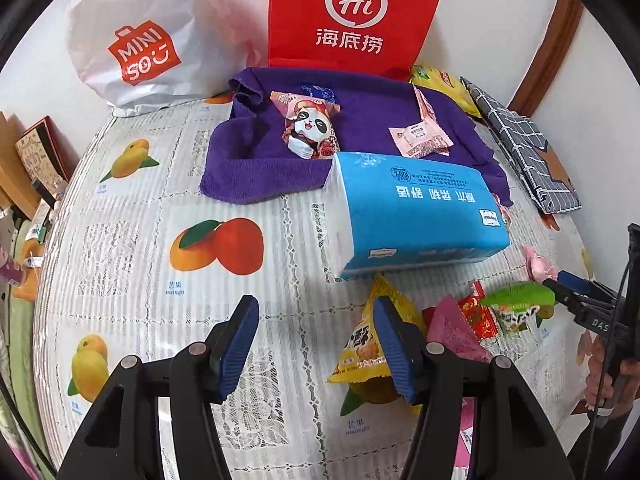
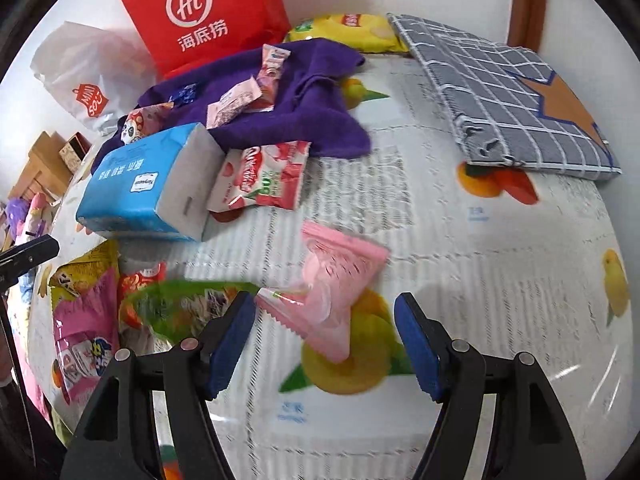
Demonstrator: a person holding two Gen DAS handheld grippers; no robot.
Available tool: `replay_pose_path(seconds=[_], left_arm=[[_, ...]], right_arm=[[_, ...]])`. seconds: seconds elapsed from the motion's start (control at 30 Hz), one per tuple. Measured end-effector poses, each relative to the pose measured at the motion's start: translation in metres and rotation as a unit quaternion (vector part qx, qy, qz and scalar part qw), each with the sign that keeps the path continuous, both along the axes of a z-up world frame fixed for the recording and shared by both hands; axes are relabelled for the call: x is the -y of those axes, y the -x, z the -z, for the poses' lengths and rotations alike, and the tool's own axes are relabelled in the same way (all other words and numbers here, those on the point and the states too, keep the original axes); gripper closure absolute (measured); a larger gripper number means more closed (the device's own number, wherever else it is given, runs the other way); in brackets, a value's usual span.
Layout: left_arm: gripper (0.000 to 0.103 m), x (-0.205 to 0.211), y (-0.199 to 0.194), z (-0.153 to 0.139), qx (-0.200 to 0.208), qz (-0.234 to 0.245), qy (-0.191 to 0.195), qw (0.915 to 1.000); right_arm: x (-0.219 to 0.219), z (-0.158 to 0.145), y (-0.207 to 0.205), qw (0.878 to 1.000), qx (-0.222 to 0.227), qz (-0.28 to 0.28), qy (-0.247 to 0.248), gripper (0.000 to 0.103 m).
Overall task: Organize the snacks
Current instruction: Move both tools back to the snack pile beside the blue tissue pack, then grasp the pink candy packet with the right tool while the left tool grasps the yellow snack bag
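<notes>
A pink snack packet (image 2: 336,296) lies loose on the fruit-print surface (image 2: 480,280), just ahead of the right claw (image 2: 324,344), whose blue pads stand spread with nothing pinched between them; the packet's near corner falls between the jaw lines, but neither pad touches it. At the claw's nine o'clock a green packet (image 2: 180,304) lies against the left pad, with a magenta pouch (image 2: 84,328) and a yellow packet (image 2: 80,276) beyond it. At eleven o'clock sits a blue tissue pack (image 2: 136,184), a strawberry-print packet (image 2: 264,176) tucked at its end, and behind both a purple cloth (image 2: 280,112) already carrying several small snacks, a panda-print one (image 1: 312,132) among them. A red paper bag (image 2: 208,16) stands at twelve o'clock against the wall; a grey checked pouch (image 2: 512,96) lies at two.

The left claw (image 1: 316,352) hangs spread over the surface, empty, its right pad resting at the edge of the yellow packet.

The risk, judged from here: the pink wrapper is slick, puffy and set at an angle, so pads closing off-centre could catch only a crimped corner and let it slip or spin away. The green packet pressed against the left pad could be dragged along, or pinched in with it.
</notes>
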State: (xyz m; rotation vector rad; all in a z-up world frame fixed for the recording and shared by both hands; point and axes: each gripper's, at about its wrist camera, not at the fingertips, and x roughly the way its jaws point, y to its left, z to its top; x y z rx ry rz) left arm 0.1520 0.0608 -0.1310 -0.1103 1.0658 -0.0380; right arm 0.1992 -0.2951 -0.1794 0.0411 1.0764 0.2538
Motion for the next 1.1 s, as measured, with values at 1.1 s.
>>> replay_pose_path(seconds=[1.1], left_arm=[[0.044, 0.031, -0.005, 0.017, -0.03, 0.04, 0.017, 0.9986]], right_arm=[[0.0, 0.008, 0.011, 0.997, 0.062, 0.026, 0.029, 0.067]])
